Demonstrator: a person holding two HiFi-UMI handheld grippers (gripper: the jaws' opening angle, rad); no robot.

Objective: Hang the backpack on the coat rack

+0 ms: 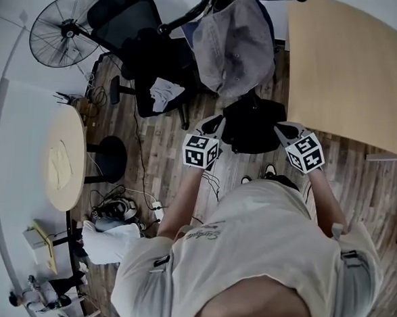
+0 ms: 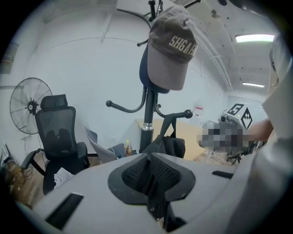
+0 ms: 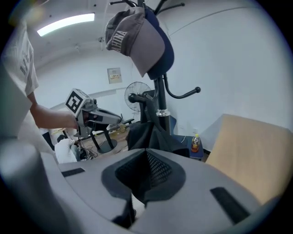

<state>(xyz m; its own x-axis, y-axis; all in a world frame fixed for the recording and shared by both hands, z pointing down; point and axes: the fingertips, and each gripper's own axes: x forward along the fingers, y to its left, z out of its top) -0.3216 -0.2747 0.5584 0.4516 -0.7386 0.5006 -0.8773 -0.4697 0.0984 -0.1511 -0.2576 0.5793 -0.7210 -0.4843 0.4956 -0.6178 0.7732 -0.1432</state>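
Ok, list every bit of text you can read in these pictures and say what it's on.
"SHGAH": on the front of the grey cap that hangs on the coat rack; the word may run on round the side.
Script print on the person's shirt: too blurred to read.
Wall notice: too small to read.

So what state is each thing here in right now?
backpack: top loop apparently over a lower hook.
cap: hanging atop the coat rack.
left gripper: shut on a backpack strap.
right gripper: shut, against the backpack.
fan: standing; running or not, cannot tell.
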